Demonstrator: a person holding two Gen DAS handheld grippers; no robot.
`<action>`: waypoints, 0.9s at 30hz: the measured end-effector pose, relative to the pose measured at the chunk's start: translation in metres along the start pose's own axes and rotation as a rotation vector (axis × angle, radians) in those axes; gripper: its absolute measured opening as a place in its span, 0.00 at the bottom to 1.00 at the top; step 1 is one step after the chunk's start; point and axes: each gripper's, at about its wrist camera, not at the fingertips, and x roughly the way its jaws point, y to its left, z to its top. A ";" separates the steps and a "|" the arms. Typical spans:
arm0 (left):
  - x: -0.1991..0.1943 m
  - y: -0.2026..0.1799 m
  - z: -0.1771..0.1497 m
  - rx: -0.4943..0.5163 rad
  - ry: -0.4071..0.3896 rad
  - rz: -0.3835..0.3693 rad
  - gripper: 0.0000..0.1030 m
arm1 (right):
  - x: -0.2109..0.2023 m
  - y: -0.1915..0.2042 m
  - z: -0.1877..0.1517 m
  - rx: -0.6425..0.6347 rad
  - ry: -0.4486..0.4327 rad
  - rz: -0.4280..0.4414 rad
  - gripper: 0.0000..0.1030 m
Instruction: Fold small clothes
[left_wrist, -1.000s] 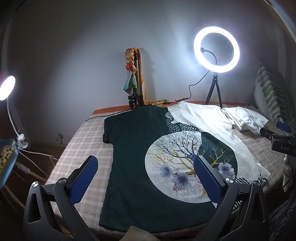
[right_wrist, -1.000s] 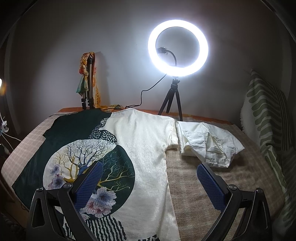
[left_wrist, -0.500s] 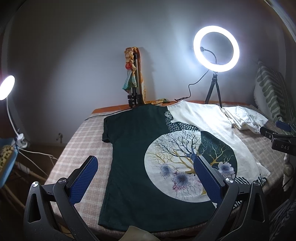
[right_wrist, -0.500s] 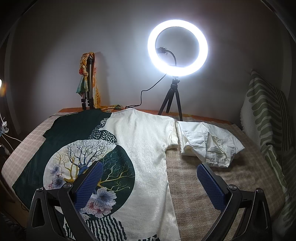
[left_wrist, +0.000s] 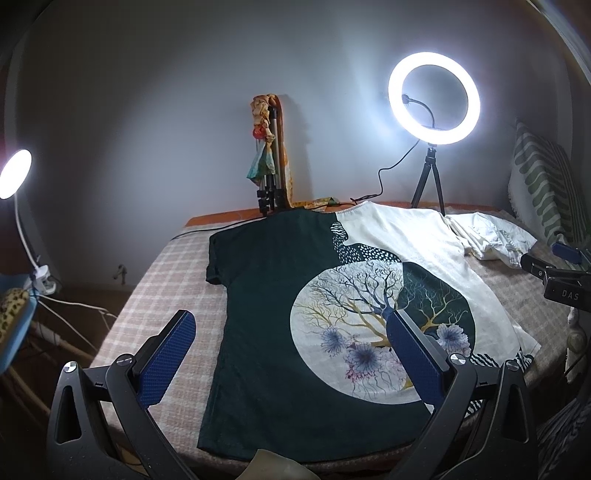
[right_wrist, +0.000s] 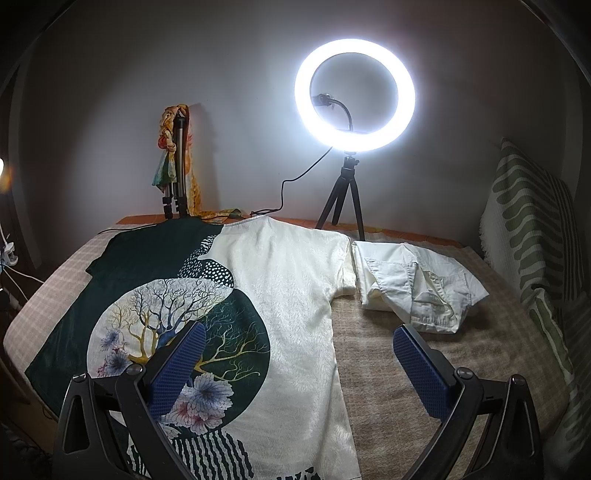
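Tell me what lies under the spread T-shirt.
The T-shirt lies flat on a checked blanket to the left, a brownish one to the right. Where they meet, and anything else underneath, is covered.

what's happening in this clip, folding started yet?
Not yet. A person holds a claw in each hand above a bed. The T-shirt, half dark green and half cream with a tree print, lies spread flat, no fold visible. The left claw and the right claw are both open and hold nothing. A crumpled white garment lies beside the shirt's cream sleeve, and a ring light stands lit at the far edge.
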 end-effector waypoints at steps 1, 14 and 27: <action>0.000 0.000 0.000 0.000 0.000 0.000 1.00 | 0.000 -0.001 0.000 0.000 0.000 -0.002 1.00; 0.001 0.003 -0.002 0.002 0.005 0.003 1.00 | 0.001 0.002 -0.001 0.001 0.003 0.004 1.00; 0.015 0.022 -0.013 -0.070 0.098 -0.067 1.00 | 0.003 0.010 0.007 -0.006 0.001 0.039 1.00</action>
